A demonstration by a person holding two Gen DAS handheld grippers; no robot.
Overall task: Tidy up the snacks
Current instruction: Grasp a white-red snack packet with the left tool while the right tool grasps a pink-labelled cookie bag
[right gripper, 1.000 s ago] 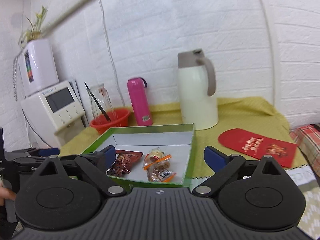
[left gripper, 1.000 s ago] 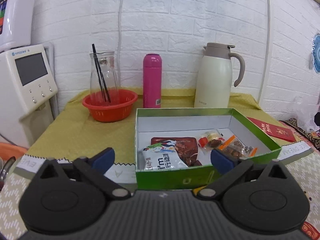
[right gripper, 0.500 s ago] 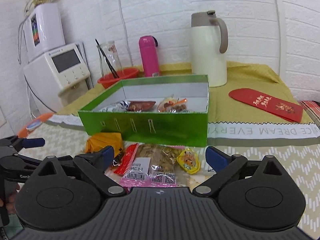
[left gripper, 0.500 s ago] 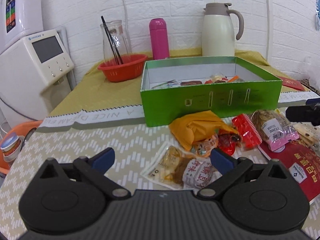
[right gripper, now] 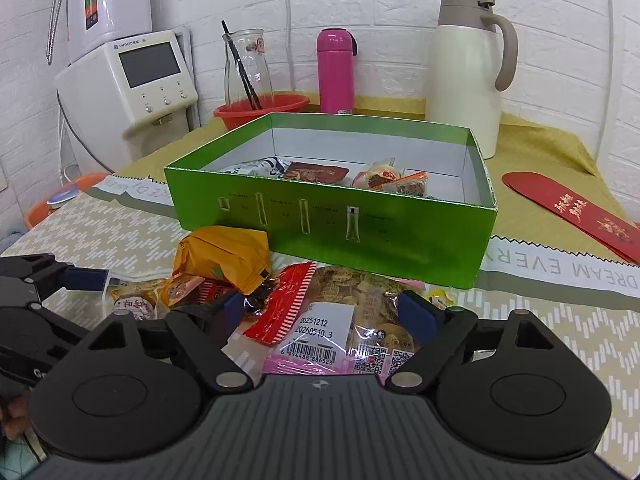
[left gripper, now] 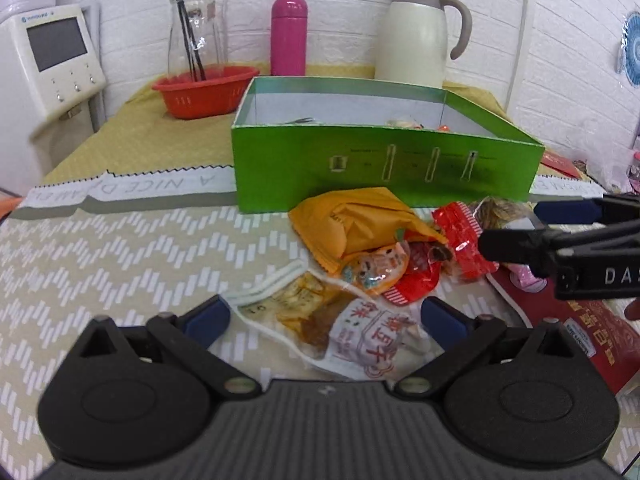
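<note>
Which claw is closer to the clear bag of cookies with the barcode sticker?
The right claw. Its open fingers sit on either side of the cookie bag, just above it. The left claw is off to the left, over the white tofu snack pack.

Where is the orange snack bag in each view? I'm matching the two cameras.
Left wrist: orange snack bag sits centre, just before the green box.
Right wrist: it lies left of centre, at the box's near-left corner.
Shared landmark: pink bottle.

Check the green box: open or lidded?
Open. The green box has no lid; its white interior and several snack packets show from above.
</note>
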